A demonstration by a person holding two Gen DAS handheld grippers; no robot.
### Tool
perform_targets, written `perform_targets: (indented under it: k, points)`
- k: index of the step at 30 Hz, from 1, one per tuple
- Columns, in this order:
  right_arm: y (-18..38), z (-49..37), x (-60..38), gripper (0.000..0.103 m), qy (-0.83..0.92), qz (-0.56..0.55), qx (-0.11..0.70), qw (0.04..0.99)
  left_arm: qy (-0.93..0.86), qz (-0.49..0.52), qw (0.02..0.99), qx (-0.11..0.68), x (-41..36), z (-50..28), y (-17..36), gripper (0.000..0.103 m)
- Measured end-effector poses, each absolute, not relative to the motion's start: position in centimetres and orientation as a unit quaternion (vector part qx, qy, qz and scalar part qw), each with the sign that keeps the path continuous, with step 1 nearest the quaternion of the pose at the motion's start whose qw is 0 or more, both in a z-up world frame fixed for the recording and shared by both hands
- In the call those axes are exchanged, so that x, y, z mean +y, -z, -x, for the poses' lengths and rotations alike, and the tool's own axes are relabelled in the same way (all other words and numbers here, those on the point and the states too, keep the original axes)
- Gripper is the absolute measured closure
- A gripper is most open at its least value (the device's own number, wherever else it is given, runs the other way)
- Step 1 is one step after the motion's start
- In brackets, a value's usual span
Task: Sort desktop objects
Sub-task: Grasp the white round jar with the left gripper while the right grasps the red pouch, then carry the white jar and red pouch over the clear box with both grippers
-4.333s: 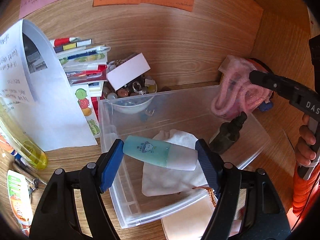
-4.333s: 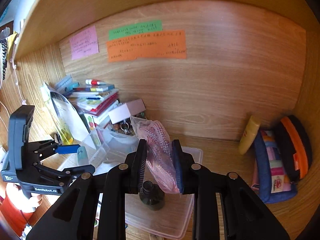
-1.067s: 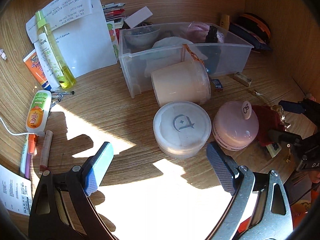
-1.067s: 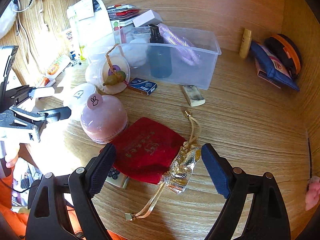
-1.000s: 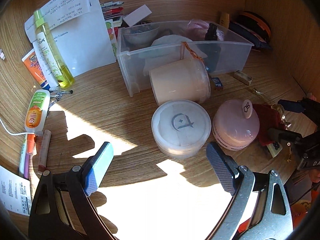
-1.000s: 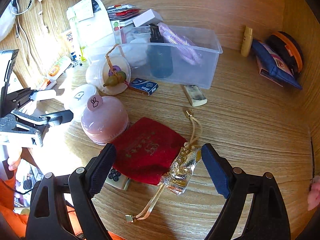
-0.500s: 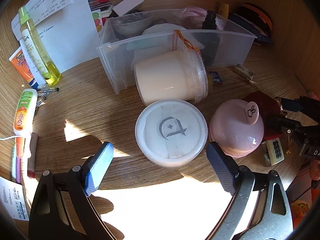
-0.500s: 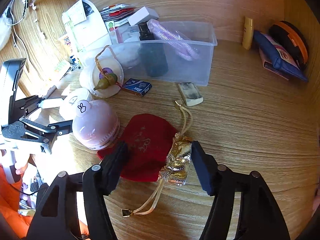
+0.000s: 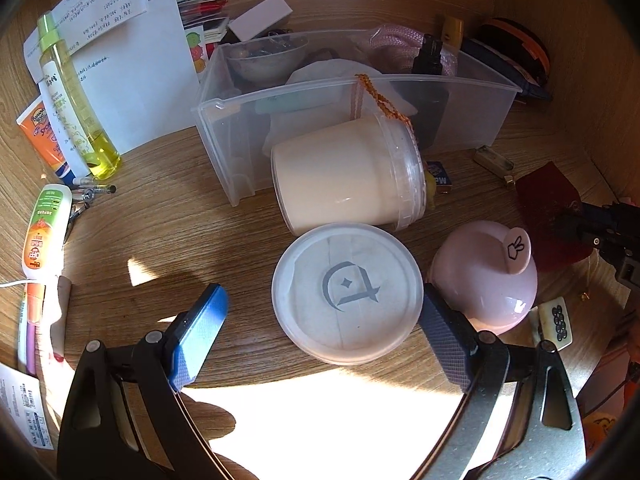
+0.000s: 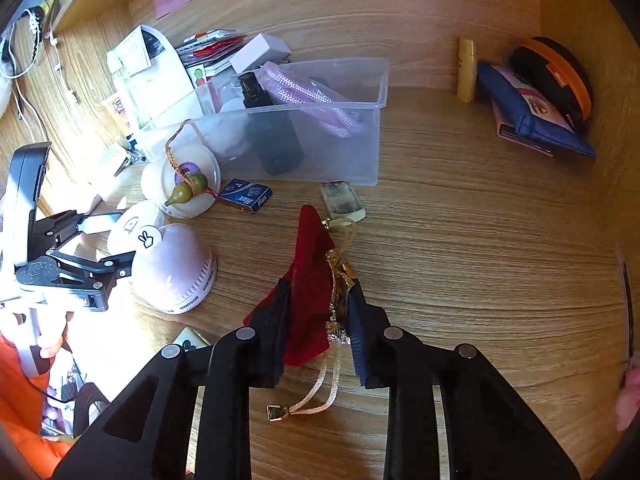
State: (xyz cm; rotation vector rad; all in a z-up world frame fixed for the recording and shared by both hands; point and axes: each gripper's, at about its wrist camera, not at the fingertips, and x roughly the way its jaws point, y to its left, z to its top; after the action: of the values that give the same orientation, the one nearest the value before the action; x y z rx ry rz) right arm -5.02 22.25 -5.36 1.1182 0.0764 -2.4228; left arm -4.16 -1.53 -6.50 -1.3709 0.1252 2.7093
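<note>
My right gripper (image 10: 320, 308) is shut on a red velvet pouch (image 10: 310, 264) with a gold top and ribbon, its upper part standing above the desk. My left gripper (image 9: 320, 328) is open, its fingers on either side of a round white lidded container (image 9: 347, 291); whether they touch it I cannot tell. A pink dome-shaped object (image 9: 484, 276) stands just right of that container. A clear plastic bin (image 10: 320, 136) at the back holds a dark bottle (image 10: 268, 128), a pink rope bundle (image 10: 308, 98) and white cloth.
A cream tub (image 9: 344, 172) lies on its side against the bin. A blue small box (image 10: 245, 194), an eraser-like block (image 10: 342, 200) and a mahjong tile (image 9: 556, 318) lie on the desk. Bottles and tubes (image 9: 72, 92) stand left; pouches (image 10: 536, 112) lie back right.
My right gripper closed on the red pouch and lifted its top. My left gripper moved forward around the white lidded container, staying open.
</note>
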Motion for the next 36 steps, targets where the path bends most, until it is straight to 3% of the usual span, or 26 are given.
perform_targets:
  k: [7,10,14,22,36]
  points:
    - [4.5,5.3,22.1,0.081,0.886,-0.396,0.024,0.239,-0.887,0.456,0.062,0.03,-1.0,4.9,6.2,0.01]
    - [3.7,5.3,22.1,0.082,0.89,-0.387,0.02,0.239,-0.88,0.468,0.066,0.037,-0.5,5.3,6.7,0.026]
    - [2.2,5.5,22.6,0.082,0.9,-0.368,0.015,0.233,-0.881,0.468,0.063,0.029,-0.5,5.5,6.6,0.038]
    - [-0.2,6.5,23.1,0.082,0.914,-0.34,0.009,0.224,-0.887,0.455,0.069,0.014,-0.9,4.5,6.1,0.038]
    - [-3.8,9.4,21.1,0.082,0.923,-0.302,0.033,0.235,-0.922,0.382,0.062,0.015,-2.2,4.0,-0.6,0.038]
